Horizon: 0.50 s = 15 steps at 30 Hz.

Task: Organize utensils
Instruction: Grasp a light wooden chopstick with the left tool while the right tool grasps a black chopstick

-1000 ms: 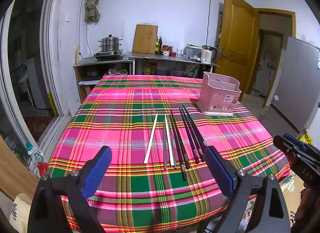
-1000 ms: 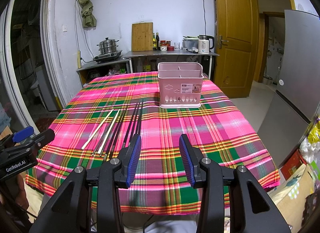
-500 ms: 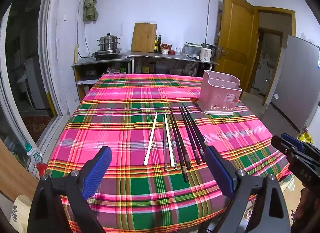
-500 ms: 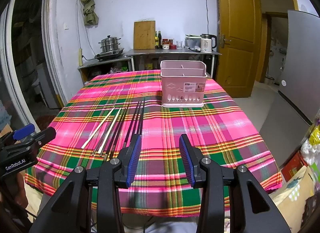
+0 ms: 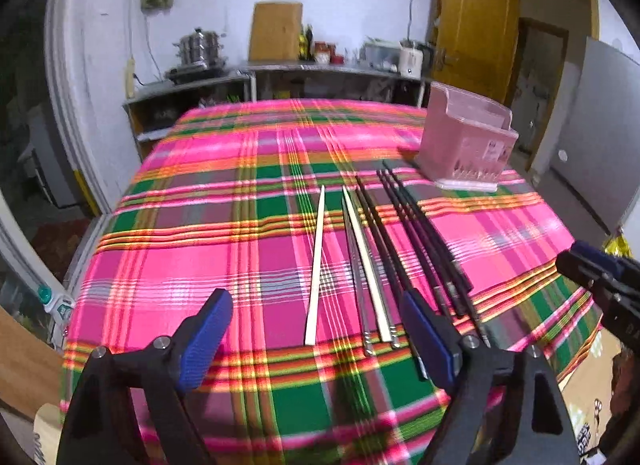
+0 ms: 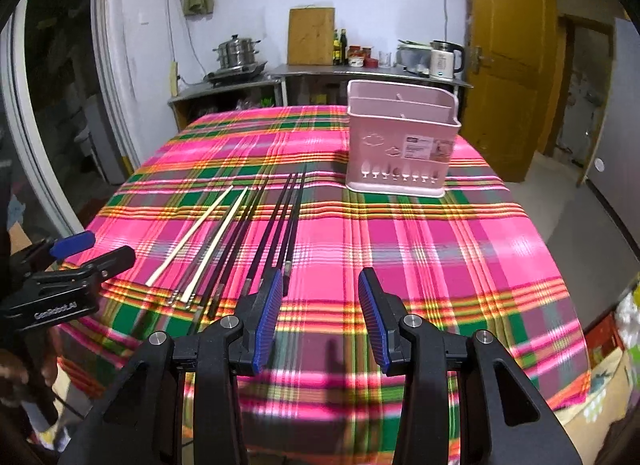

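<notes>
Chopsticks, pale, metal and black, lay side by side mid-frame on the plaid-covered worktop, with the pink utensil holder upright at upper right, apart from them. Left claw was wide, jaws just closing a little, nothing between; right claw narrower, open, empty.

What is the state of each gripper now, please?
Left gripper: open, holding nothing; its jaws have just been closing a little.
Right gripper: open, holding nothing.
</notes>
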Each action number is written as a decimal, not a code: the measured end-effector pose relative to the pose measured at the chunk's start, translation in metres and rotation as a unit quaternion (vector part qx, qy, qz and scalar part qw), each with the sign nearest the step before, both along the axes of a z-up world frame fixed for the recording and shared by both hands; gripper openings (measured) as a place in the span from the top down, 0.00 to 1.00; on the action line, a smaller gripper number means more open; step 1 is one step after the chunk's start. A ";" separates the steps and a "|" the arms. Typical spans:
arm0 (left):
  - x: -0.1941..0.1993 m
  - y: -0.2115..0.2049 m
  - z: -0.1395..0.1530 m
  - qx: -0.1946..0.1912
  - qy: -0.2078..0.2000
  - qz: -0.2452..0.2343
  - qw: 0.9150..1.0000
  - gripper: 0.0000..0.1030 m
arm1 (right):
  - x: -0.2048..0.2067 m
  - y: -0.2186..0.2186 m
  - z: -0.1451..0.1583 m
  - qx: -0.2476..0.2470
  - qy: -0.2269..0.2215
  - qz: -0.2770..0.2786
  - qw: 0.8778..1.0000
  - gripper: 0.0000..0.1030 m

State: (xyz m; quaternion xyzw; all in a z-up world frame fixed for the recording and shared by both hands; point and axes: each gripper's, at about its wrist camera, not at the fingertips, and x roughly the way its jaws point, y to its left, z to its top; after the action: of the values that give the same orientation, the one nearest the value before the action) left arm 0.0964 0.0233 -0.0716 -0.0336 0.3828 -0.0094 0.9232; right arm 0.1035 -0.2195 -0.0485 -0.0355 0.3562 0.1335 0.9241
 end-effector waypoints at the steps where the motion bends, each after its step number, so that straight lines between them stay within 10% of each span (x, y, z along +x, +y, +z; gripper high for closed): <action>1: 0.008 0.002 -0.005 -0.003 0.009 -0.006 1.000 0.17 | 0.006 0.001 -0.003 0.001 0.005 0.003 1.000 0.61; 15: 0.093 0.021 -0.034 -0.035 0.071 -0.034 0.996 0.47 | 0.094 0.031 -0.041 0.028 0.068 0.045 0.996 0.76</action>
State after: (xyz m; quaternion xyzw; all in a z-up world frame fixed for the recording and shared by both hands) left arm 0.1899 0.0442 -0.1053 -0.0536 0.4479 -0.0520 0.8909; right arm 0.1974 -0.1883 -0.0900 -0.0164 0.4122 0.1875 0.8914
